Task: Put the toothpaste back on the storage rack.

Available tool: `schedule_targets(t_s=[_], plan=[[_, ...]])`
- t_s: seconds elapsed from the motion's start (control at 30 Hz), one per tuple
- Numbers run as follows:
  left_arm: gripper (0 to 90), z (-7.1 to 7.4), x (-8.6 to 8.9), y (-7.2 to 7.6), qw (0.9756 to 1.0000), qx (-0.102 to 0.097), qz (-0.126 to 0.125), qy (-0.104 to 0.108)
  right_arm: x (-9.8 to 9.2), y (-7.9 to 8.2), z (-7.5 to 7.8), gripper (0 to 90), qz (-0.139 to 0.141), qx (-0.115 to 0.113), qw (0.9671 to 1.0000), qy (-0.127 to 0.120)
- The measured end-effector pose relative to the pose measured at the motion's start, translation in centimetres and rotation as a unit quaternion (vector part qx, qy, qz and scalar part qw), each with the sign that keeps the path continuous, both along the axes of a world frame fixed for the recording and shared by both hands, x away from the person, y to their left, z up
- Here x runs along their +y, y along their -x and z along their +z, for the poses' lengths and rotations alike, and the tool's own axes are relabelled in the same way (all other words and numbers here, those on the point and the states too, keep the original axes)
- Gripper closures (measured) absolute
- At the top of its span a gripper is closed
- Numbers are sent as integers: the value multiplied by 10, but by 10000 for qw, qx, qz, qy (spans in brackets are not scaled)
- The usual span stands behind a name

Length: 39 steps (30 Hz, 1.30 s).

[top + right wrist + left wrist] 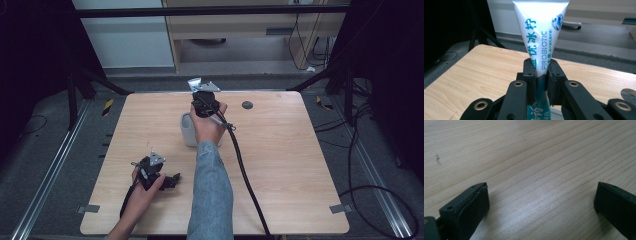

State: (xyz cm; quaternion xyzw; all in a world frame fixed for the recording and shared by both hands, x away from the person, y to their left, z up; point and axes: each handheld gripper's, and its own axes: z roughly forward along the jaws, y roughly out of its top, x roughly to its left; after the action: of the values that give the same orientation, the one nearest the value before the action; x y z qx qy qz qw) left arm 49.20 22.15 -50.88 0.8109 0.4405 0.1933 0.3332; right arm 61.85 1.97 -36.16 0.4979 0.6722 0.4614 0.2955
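A white toothpaste tube (540, 32) with blue lettering stands upright in the right gripper view, its wide crimped end uppermost. My right gripper (541, 72) is shut on the tube's lower part, pads pressing both sides. In the high view the right gripper (204, 100) is held over the far middle of the table, right above a white cup (188, 131). My left gripper (174, 179) rests low at the front left of the wooden table (280, 150). Its jaws (541, 202) stand wide open with bare wood between them.
A dark round disc (247, 105) lies on the table to the right of the right gripper and appears as the disc (630, 93) at the edge of the right gripper view. The right gripper's black cable (245, 170) trails across the table toward the front edge.
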Motion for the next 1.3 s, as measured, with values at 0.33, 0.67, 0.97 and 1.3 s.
schedule_targets(t_s=[0.33, 0.67, 0.97, 1.3], plan=[[0, 0, 0, 0, 10000, -1, -9, -1, 0, 3, -2, 791, 109, 94, 9998, 153], [0, 0, 0, 0, 10000, 0, -12, -2, -3, 7, -7, 792, 200, 203, 9993, 235], [0, 0, 0, 0, 10000, 0, -14, -2, -5, 11, -10, 792, 288, 301, 9985, 368], [0, 0, 0, 0, 10000, 4, -32, -9, 3, 14, -15, 792, 466, 399, 9964, 579]])
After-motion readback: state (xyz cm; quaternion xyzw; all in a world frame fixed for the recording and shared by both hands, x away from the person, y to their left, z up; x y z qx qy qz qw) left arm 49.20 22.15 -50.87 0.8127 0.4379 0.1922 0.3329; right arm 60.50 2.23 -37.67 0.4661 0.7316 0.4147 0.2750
